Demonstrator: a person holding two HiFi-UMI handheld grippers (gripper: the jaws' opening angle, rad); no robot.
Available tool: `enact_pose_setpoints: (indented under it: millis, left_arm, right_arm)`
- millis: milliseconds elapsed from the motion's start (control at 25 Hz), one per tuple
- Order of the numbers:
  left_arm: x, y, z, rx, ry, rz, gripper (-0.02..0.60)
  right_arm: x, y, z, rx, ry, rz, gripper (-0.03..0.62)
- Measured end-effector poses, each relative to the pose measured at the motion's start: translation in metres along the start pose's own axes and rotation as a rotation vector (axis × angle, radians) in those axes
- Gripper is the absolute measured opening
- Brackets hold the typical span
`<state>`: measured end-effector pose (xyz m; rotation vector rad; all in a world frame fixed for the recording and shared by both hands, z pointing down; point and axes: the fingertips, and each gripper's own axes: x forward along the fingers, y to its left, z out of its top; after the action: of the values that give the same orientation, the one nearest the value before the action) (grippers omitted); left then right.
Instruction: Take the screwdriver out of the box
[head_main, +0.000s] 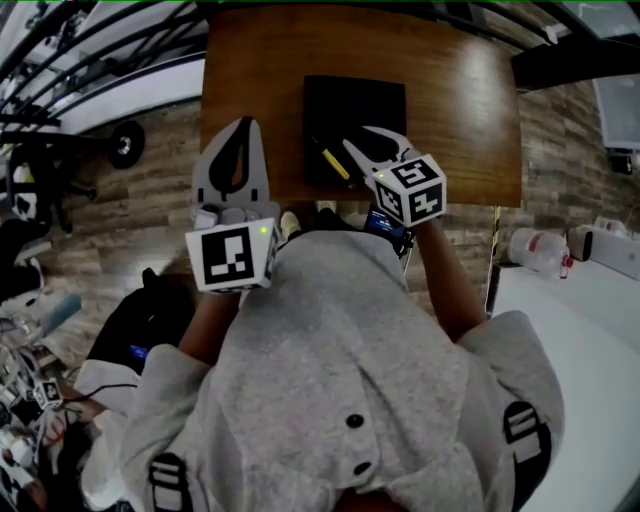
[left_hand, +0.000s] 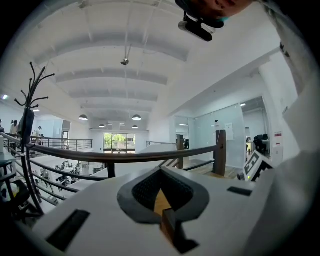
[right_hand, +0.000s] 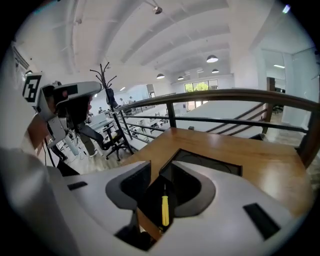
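1. Right gripper (right_hand: 159, 172) hangs tilted down over the box (right_hand: 215, 162), jaws apart and empty, with the screwdriver (right_hand: 164, 210) showing between them below
2. Inside the black box the screwdriver lies slantwise by the near edge, at the middle of the bench (head_main: 450, 100)
3. It looks light, stiff and slim; the smooth yellow handle may roll, so pinch across the handle's middle
4. Left gripper (head_main: 243, 125) sits about level over the bench's near left corner, jaws closed on nothing

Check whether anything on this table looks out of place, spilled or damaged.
Nothing stands out. The box sits flat and square on the table. The screwdriver lies slantwise inside it near the front edge, and the right gripper hangs open over it. No spill or damage shows.
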<state>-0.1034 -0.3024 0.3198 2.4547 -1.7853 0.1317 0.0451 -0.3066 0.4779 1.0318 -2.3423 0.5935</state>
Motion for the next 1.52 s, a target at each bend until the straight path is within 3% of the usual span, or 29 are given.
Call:
enact_pose_setpoints:
  millis: [160,520,1120,1520]
  left_arm:
    - [0.012,-0.001,-0.006,-0.003,0.013,0.015,0.011]
    - [0.021,0.001,-0.015,-0.01,0.054,0.044,0.011]
    - [0.016,0.018,-0.024,-0.024,0.082,0.093,0.011]
    - [0.014,0.041,-0.034,-0.042,0.11,0.134,0.011]
  right_arm:
    - [0.022,-0.009,-0.023,-0.009,0.104,0.039,0.139]
    - [0.072,-0.03,-0.1,-0.105,0.349,0.042,0.127]
    - [0.116,-0.013,-0.138,-0.144,0.472,0.048,0.156]
    - [0.139,-0.015,-0.152,-0.185,0.562,-0.001,0.155]
